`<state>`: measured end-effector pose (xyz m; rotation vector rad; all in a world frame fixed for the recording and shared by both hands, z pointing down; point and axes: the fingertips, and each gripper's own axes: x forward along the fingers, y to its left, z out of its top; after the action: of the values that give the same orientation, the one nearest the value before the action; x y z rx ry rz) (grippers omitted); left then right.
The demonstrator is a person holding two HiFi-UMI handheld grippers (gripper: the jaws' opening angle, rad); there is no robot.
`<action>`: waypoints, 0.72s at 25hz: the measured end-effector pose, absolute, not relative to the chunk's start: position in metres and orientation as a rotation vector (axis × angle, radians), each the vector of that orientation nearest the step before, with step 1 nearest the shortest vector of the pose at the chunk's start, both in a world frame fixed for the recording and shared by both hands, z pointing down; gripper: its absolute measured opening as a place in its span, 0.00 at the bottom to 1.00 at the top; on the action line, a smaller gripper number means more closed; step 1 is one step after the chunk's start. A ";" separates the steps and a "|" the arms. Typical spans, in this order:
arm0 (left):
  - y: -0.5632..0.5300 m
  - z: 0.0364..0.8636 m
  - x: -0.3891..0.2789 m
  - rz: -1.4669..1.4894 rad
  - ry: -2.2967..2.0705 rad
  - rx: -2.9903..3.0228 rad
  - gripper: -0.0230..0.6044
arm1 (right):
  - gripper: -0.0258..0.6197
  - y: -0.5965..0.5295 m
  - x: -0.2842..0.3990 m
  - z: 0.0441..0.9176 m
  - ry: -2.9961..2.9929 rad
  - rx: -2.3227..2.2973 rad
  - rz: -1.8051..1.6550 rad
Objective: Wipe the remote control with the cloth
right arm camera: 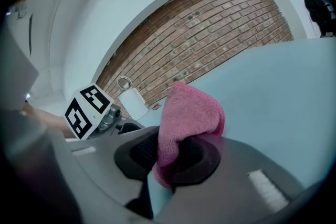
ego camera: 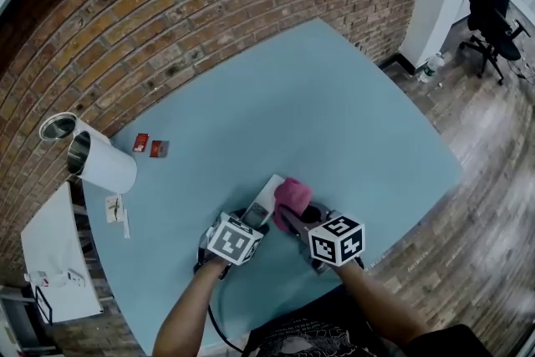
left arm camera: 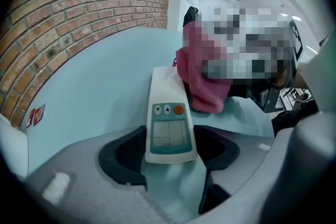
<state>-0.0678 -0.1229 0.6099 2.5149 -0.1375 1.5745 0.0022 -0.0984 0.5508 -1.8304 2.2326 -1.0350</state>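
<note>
A white remote control with a small screen and an orange button lies on the pale blue table. My left gripper is shut on its near end, and in the left gripper view the remote control fills the gap between the dark pads. My right gripper is shut on a bunched pink cloth. The cloth rests against the remote's far right side. In the right gripper view the cloth sticks up out of the jaws and hides the remote.
A white cylinder and a metal can stand at the table's left end by the brick wall. Two small red packets and a paper scrap lie nearby. A white shelf stands left; a black chair far right.
</note>
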 end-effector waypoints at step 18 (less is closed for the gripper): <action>-0.118 0.616 -0.066 1.573 -0.128 2.534 0.50 | 0.14 -0.094 -0.023 0.535 2.426 -1.766 -1.012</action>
<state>-0.0661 -0.1177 0.6159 2.5337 -0.1276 1.5730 -0.0232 -0.0940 0.5348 -1.7659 2.4258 -1.0123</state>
